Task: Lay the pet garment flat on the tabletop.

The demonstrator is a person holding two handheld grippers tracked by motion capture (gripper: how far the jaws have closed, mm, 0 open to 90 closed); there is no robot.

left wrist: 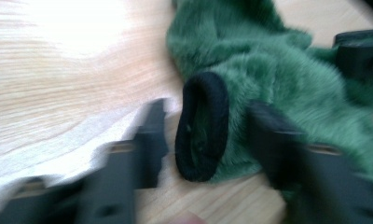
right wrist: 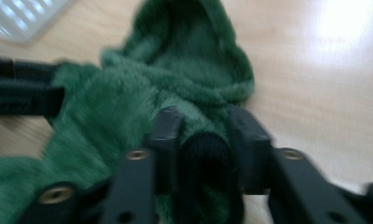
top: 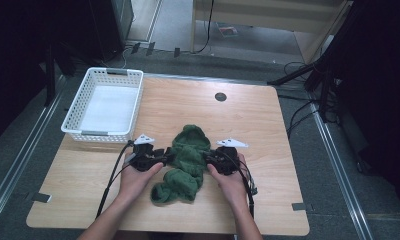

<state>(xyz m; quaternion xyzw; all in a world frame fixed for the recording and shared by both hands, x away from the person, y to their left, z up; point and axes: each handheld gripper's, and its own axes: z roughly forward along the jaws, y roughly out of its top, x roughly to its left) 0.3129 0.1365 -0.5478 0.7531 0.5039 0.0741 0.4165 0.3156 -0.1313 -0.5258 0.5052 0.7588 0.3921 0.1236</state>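
Gripping stage: right hand-held gripper [right wrist: 204,140] clamped on the black cuff [right wrist: 205,163] at 3 o'clock of the green garment [top: 187,162]; left hand-held gripper [left wrist: 205,135] open, straddling its cuff [left wrist: 202,126] at 9. Next: close left, lift evenly.

Fuzzy green fleece garment [top: 188,160], smooth wood-grain table [top: 268,125], white plastic basket [top: 78,107]

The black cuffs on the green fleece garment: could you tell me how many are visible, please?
2: one black cuff sits between the left gripper's jaws, another between the right gripper's jaws. Others may be hidden in folds.
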